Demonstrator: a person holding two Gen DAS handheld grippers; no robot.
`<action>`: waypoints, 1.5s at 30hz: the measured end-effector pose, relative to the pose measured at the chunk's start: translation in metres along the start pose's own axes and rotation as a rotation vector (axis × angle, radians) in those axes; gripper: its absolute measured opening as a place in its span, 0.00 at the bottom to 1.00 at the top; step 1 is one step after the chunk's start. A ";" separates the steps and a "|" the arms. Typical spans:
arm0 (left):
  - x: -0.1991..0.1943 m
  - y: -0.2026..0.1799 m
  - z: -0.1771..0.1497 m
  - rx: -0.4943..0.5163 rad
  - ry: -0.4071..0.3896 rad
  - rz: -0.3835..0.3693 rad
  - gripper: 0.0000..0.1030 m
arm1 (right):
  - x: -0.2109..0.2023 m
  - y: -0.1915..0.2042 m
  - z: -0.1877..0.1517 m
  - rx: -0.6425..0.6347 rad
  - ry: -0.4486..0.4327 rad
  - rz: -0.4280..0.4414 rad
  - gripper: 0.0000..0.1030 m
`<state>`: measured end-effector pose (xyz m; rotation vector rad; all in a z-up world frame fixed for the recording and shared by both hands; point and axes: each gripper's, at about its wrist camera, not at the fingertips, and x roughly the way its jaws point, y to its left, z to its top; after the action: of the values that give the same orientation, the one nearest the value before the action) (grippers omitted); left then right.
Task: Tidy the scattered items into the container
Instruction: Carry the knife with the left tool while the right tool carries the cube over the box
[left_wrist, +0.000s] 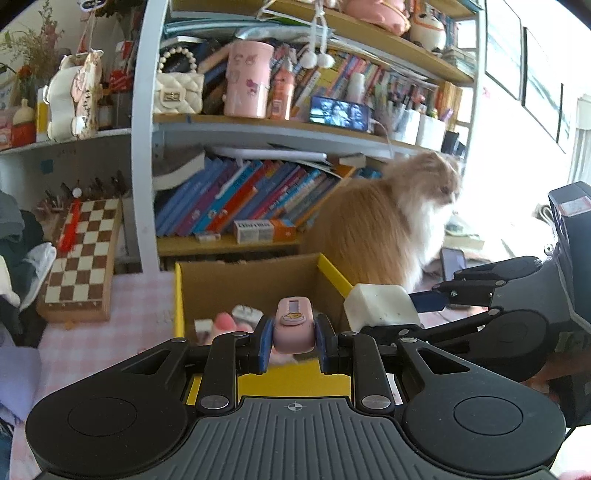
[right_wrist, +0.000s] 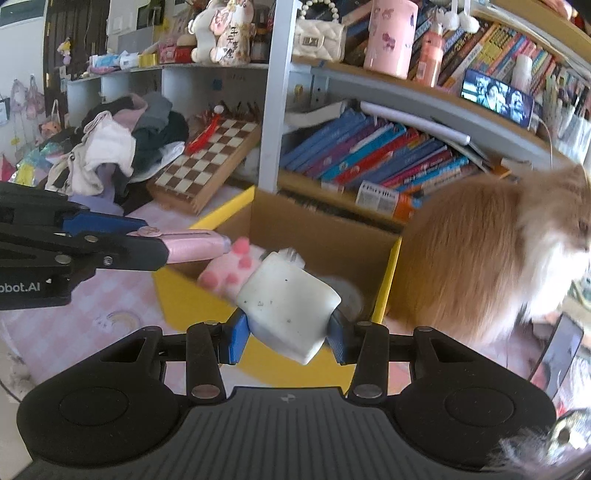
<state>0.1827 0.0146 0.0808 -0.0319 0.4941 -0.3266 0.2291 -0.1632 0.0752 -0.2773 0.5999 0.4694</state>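
Note:
A cardboard box with yellow rims stands open on the pink checked tablecloth. My left gripper is shut on a small pink device, held over the box's near edge; the right wrist view shows the same pink device from the side. My right gripper is shut on a white blocky charger, also above the box; in the left wrist view the charger hangs at the box's right rim. A pink and white paw toy lies inside the box, with other small items that are blurred.
An orange and white cat sits just right of the box. A chessboard lies to the left, beside a clothes pile. Bookshelves rise behind. A phone lies at the right.

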 end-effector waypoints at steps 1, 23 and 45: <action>0.004 0.002 0.002 -0.001 -0.001 0.008 0.22 | 0.005 -0.002 0.004 -0.005 0.001 0.001 0.40; 0.146 0.038 0.035 -0.004 0.167 0.156 0.22 | 0.163 -0.035 0.042 -0.267 0.229 0.061 0.40; 0.213 0.042 0.021 0.035 0.350 0.213 0.22 | 0.227 -0.042 0.023 -0.539 0.410 0.089 0.41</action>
<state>0.3822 -0.0140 -0.0030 0.1131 0.8318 -0.1307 0.4256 -0.1136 -0.0375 -0.8772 0.8821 0.6641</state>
